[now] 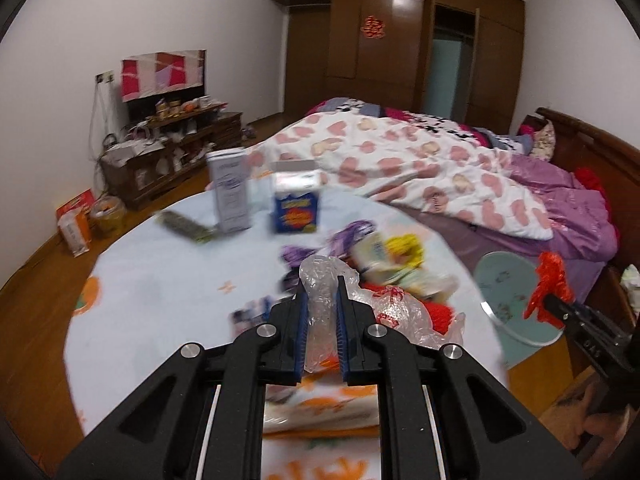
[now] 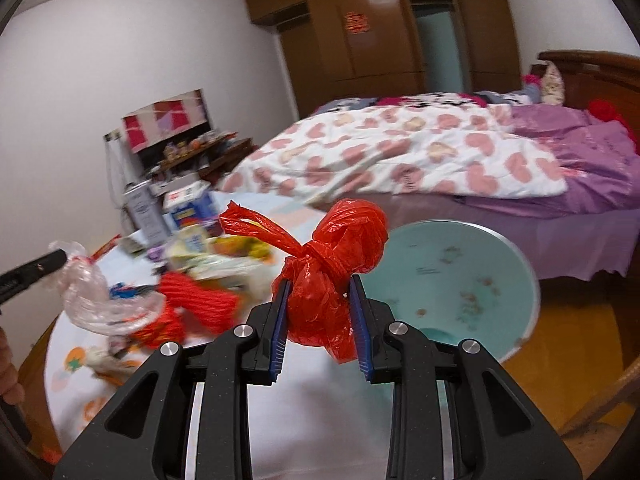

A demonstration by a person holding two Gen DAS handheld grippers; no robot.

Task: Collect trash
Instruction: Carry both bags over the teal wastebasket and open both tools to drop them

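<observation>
My left gripper is shut on a crumpled clear plastic bag, lifted a little above the round table. That clear plastic bag also shows at the left of the right wrist view, held by the left gripper. My right gripper is shut on a knotted red plastic bag, held in the air near the teal bin. From the left wrist view, the right gripper with its red bag hangs over the teal bin. A heap of wrappers lies on the table.
A tall white carton and a blue box stand at the far side of the table. A bed with a heart-print quilt lies behind. A cluttered wooden cabinet lines the left wall. A hand shows at the left edge.
</observation>
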